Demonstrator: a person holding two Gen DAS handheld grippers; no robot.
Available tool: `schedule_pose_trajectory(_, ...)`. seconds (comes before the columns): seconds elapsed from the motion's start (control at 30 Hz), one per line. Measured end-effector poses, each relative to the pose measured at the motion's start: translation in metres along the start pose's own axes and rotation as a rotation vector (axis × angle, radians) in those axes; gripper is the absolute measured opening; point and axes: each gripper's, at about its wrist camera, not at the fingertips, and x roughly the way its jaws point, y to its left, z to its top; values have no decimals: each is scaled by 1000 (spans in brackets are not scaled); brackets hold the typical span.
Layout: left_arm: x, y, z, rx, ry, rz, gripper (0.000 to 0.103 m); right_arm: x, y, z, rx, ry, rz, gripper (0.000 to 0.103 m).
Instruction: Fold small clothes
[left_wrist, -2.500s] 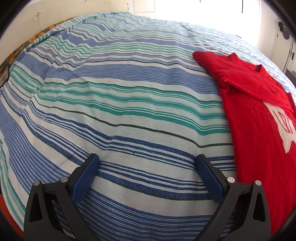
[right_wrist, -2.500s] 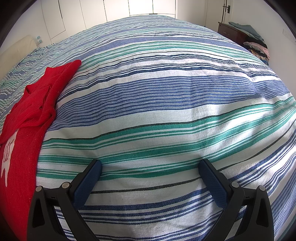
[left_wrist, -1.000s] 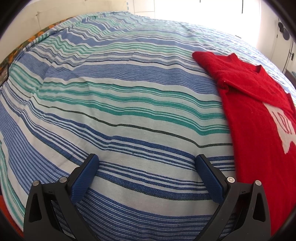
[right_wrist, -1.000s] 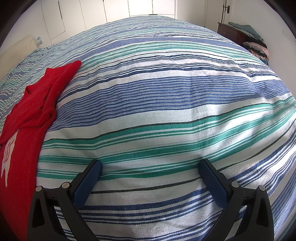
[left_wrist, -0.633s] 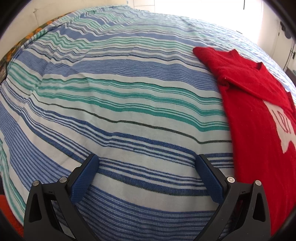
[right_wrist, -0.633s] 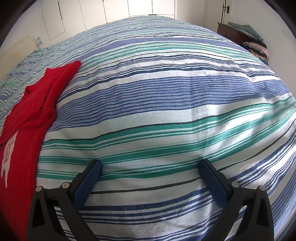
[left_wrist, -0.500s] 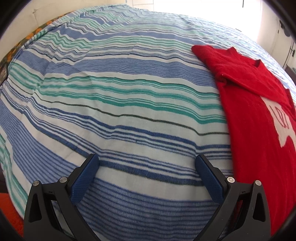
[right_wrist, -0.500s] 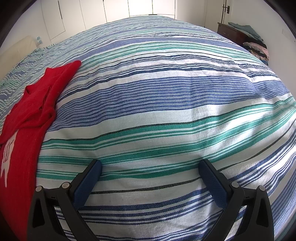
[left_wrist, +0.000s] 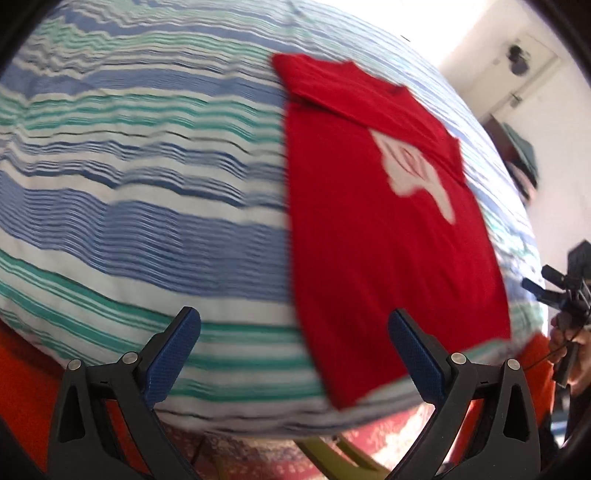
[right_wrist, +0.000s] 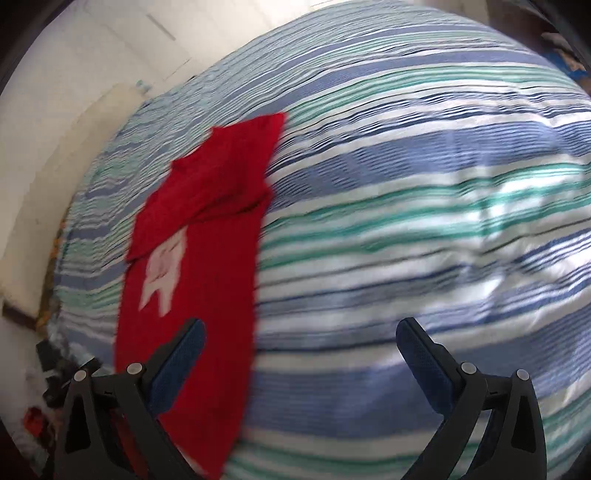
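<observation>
A small red shirt (left_wrist: 388, 229) with a white print lies flat on the striped bedspread (left_wrist: 147, 192), its sleeves folded across the top. It also shows in the right wrist view (right_wrist: 195, 266). My left gripper (left_wrist: 293, 328) is open and empty, above the bed's near edge, with the shirt's lower left edge just ahead of its right finger. My right gripper (right_wrist: 299, 338) is open and empty, over the bedspread (right_wrist: 424, 206) with the shirt's lower part by its left finger. The right gripper also shows at the far right of the left wrist view (left_wrist: 565, 291). Both views are motion-blurred.
The bed's near edge and an orange-red patterned floor covering (left_wrist: 388, 439) show below the left gripper. A dark dresser with clothes (left_wrist: 517, 151) stands at the far right. A cream headboard or wall (right_wrist: 44, 155) lies left of the bed.
Both grippers have pulled back and risen, and swung toward the shirt. The whole shirt and the bed's near edge have come into view. Both grippers stay open.
</observation>
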Motion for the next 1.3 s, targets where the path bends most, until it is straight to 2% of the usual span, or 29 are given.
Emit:
schedule_pose_trajectory(0.1,13,-17,-3,41,48,-37,98,9,26,-38,5,110,98,100)
schedule_pose_trajectory(0.2,29,-23,-4,53,115,-34,76,26,32,-64,34,201,127,86)
schedule_pose_trajectory(0.27,35,-26,-5,53,146,-30,51,40,37,-75,17,237,98,74)
schedule_pose_trajectory(0.3,37,-27,-6,58,174,-35,11,47,39,-77,2,245,68,60)
schedule_pose_trajectory(0.33,38,-27,-6,49,196,-43,4,52,42,-79,-15,256,51,39)
schedule_pose_trajectory(0.37,33,-25,-6,34,184,-52,4,53,43,-77,-20,267,58,26)
schedule_pose_trajectory(0.4,26,-24,-7,25,173,-67,3,53,44,-77,-19,273,73,6)
schedule_pose_trajectory(0.57,-4,-15,6,-96,126,-197,3,22,46,-62,-5,159,111,6)
schedule_pose_trajectory(0.63,-8,-16,33,-135,95,-261,3,12,46,-45,25,93,138,6)
schedule_pose_trajectory(0.73,-1,-17,92,-182,43,-298,3,11,46,-10,41,7,134,5)
schedule_pose_trajectory(0.83,19,-20,162,-195,-8,-255,3,27,44,43,80,-79,135,5)
schedule_pose_trajectory(1.0,67,-10,266,-278,-23,-218,3,61,44,138,89,-150,95,5)
schedule_pose_trajectory(1.17,112,-8,329,-295,-27,-132,4,116,41,220,68,-161,21,5)
schedule_pose_trajectory(1.27,141,-7,351,-298,-24,-67,11,149,35,251,103,-173,30,5)
schedule_pose_trajectory(1.3,148,-1,356,-315,-22,-50,23,159,32,259,115,-175,43,8)
